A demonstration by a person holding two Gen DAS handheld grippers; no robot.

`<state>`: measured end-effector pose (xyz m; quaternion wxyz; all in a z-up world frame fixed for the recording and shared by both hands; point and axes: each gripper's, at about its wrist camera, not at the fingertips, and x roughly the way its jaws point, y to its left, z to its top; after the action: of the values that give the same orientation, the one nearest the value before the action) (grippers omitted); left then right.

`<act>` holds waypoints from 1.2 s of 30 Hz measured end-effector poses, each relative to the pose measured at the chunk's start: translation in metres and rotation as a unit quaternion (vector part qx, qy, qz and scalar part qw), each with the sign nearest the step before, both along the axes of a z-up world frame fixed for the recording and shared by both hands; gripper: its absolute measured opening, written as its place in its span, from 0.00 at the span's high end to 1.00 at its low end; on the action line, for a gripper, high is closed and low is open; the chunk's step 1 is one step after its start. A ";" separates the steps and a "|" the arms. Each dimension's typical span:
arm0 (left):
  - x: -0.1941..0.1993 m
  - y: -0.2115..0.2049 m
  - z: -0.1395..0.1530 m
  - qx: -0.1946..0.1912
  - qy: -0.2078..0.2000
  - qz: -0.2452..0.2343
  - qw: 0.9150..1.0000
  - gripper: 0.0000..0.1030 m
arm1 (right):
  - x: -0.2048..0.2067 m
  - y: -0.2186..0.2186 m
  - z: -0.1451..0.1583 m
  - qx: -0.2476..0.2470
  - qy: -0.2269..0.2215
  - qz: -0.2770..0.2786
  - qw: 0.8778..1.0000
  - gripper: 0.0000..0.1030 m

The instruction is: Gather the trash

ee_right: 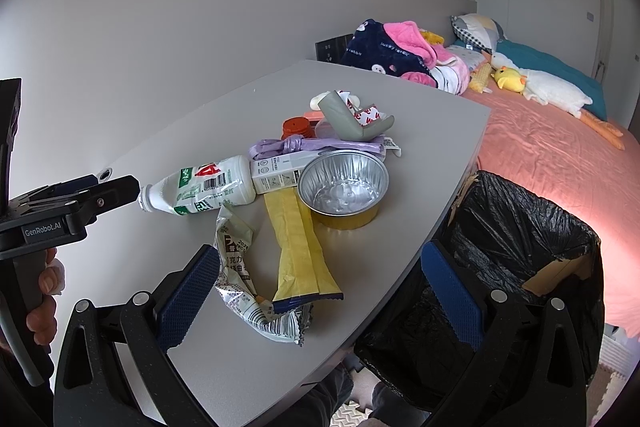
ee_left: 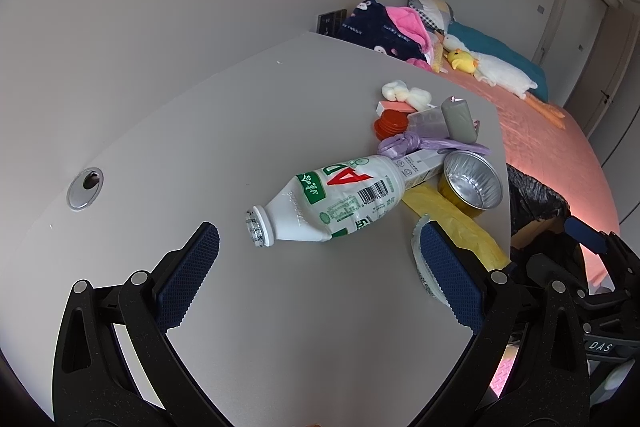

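The white bottle (ee_left: pixel 340 201) lies on its side on the grey table (ee_left: pixel 224 131), at the near edge of the heap of trash. Its long axis runs from the open neck, which points toward the left gripper (ee_left: pixel 316 251), back to its base, which touches the small carton (ee_right: pixel 278 173) and is just beside the foil cup (ee_right: pixel 343 183). In the left wrist view the neck sits between the lines of the two blue pads, slightly ahead of them, and the jaws stand wide apart and hold nothing. So the bottle lies almost along the line of the fingers, not across it, and I judge that a closing here would catch only the narrow neck; some turn of the wrist, or a reach further over the body, seems needed for a firm grip. In the right wrist view the left gripper (ee_right: pixel 120 193) has its tip very near the bottle mouth; whether it touches, I cannot tell. The right gripper (ee_right: pixel 320 289) is also wide open and empty. It hovers over the crumpled wrapper (ee_right: pixel 240 287) and the yellow packet (ee_right: pixel 298 251), well apart from the bottle. The bin with the black bag (ee_right: pixel 520 251) stands beside the table on the right side, near the right gripper. Therefore the left one is nearer to the bottle, but its way to the bin is longer and passes over the heap.
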<state>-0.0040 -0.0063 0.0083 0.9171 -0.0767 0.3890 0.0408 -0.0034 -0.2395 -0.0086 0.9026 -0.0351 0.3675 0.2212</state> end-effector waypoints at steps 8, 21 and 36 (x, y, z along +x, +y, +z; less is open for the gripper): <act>0.000 -0.001 0.001 0.000 0.000 -0.003 1.000 0.06 | 0.001 0.000 -0.001 -0.001 0.000 -0.001 1.000 0.03; -0.001 0.000 0.001 -0.015 -0.001 -0.014 1.000 0.06 | -0.002 0.006 -0.001 0.000 0.004 0.015 1.000 0.03; 0.002 0.010 -0.006 -0.001 0.005 0.002 1.000 0.06 | -0.007 0.030 -0.013 -0.001 0.024 0.084 0.996 0.03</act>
<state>-0.0019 0.0039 0.0022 0.9151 -0.0786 0.3932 0.0430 -0.0107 -0.2091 -0.0220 0.8717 -0.0608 0.3854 0.2964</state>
